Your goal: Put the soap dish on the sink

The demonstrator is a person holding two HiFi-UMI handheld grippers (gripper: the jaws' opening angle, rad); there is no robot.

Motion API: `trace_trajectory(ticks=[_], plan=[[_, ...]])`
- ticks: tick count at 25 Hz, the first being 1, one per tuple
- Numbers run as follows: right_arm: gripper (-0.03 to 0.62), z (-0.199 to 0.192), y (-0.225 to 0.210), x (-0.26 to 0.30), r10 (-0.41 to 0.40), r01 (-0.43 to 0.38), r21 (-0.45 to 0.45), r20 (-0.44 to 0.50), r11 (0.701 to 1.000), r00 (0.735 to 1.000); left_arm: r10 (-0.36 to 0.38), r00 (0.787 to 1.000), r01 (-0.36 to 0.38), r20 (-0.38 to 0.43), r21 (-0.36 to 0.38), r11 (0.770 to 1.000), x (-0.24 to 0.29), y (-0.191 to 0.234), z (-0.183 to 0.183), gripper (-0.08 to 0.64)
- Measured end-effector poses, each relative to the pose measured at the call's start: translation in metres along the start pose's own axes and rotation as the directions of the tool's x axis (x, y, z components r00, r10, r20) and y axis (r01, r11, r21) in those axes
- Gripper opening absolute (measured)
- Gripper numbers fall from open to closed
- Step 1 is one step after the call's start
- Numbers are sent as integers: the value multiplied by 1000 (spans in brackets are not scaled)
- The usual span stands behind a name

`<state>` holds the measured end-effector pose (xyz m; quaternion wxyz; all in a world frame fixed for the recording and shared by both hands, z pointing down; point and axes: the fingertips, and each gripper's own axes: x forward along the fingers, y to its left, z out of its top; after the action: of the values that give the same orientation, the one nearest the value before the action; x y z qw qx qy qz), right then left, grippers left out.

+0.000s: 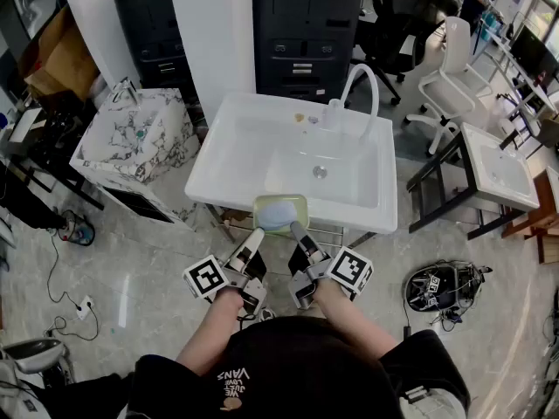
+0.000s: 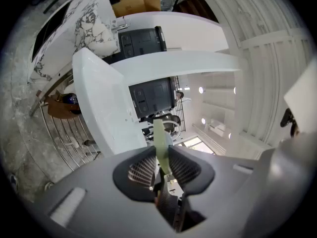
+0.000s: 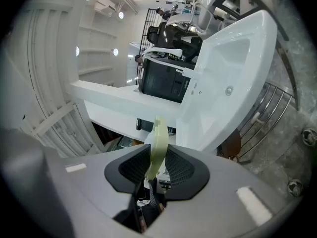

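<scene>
A pale green soap dish [image 1: 280, 213] with a light blue inside hangs just over the near rim of the white sink [image 1: 262, 116]. Both grippers hold it from the near side. My left gripper [image 1: 258, 234] is shut on its near left edge, my right gripper [image 1: 295, 230] on its near right edge. In the left gripper view the soap dish's rim [image 2: 161, 142] runs as a thin green strip between the ribbed pads. In the right gripper view the soap dish's rim [image 3: 157, 145] is pinched edge-on the same way. The sink [image 2: 106, 108] fills the space ahead of the jaws.
A curved white faucet [image 1: 365, 84] stands at the sink's back right. A marbled white counter [image 1: 140, 138] sits to the left, another white basin [image 1: 498, 164] on a stand to the right. Cables and a black bag [image 1: 439, 286] lie on the floor.
</scene>
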<state>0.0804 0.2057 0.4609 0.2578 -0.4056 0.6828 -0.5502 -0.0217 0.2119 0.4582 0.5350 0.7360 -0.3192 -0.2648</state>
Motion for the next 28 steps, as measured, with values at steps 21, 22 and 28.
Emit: trace_trajectory(ticks=[21,22,28], plan=[[92,0,9,30,44,-44,12,4,999,999,-9,1000,9,15,8,1000,6,7,26,132],[92,3,9,37,59,-59,17,1,998,998,-1,1000,0,16,13,1000,10,11,30,132],[92,29,-2,75,28,-27,17,-24,999,999,2,999,-3,34,16,1000,48,21,58,133]])
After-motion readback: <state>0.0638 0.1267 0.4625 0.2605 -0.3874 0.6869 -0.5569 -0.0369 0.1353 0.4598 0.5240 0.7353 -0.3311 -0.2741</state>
